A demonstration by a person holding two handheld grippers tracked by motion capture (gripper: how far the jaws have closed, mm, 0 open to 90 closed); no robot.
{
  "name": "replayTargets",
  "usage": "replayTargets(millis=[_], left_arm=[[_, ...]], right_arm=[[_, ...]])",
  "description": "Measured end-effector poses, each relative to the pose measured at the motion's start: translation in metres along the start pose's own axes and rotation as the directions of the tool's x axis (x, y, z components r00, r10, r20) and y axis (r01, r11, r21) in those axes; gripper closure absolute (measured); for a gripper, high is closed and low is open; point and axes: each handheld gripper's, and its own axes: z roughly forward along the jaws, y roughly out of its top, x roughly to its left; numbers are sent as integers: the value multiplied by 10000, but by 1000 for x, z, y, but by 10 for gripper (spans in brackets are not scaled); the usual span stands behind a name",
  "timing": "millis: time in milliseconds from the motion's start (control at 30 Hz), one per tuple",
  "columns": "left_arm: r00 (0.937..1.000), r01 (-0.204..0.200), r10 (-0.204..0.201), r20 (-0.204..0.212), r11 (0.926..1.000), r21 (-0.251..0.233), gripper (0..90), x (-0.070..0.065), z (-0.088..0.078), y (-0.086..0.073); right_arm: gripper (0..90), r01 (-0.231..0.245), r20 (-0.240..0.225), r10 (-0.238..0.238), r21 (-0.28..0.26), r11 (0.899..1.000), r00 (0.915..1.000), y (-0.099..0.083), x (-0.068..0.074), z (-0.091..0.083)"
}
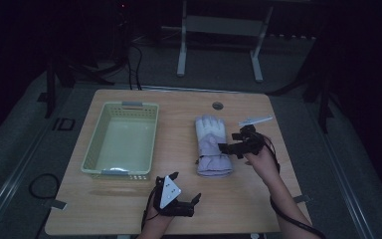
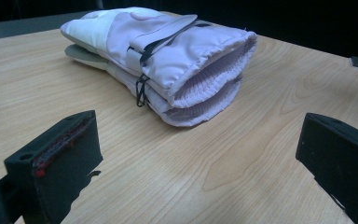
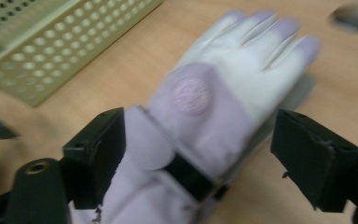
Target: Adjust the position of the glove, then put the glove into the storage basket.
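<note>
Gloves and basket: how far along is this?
Done: the pair of gloves lies stacked on the table, cuffs toward the person. In hand: nothing; the right gripper is open beside the gloves, fingers not pressing them, and the left gripper is open at the near edge. Left, probably: grasping the gloves and moving them into the green basket, which has nothing in it.

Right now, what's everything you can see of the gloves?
The gloves are a stacked lilac and white pair in padded fabric, with ribbed knit cuffs, a black strap with a clip and a round lilac badge. They lie flat on the table, fingers pointing away from the person, right of the basket. The open right gripper is beside them, not gripping.
</note>
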Motion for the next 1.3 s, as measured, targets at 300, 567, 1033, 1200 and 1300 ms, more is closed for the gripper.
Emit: replayTargets(millis=[300, 567, 1033, 1200, 1300], left_arm=[[9991, 413, -413, -43, 9991, 40, 1, 4, 0, 0], [9898, 604, -735, 1217, 9923, 1082, 1, 9, 7, 9], [9770, 1096, -1394, 1613, 9774, 1807, 1, 14, 19, 53], [9821, 758, -976, 1612, 9878, 1364, 1, 23, 31, 72], [9787, 1093, -1303, 1586, 9848, 1349, 1, 35, 40, 80]], right_arm=[[146, 878, 413, -858, -508, 9948, 9955, -13, 0, -5], [112, 1507, 1375, -1386, -825, 9851, 9808, -19, 4, -23], [131, 1265, 957, -1202, -625, 9900, 9881, -41, -15, -22], [133, 678, 683, -629, -712, 9952, 9957, -48, -23, -23], [172, 735, 990, -681, -528, 9959, 9928, -48, -27, -24]])
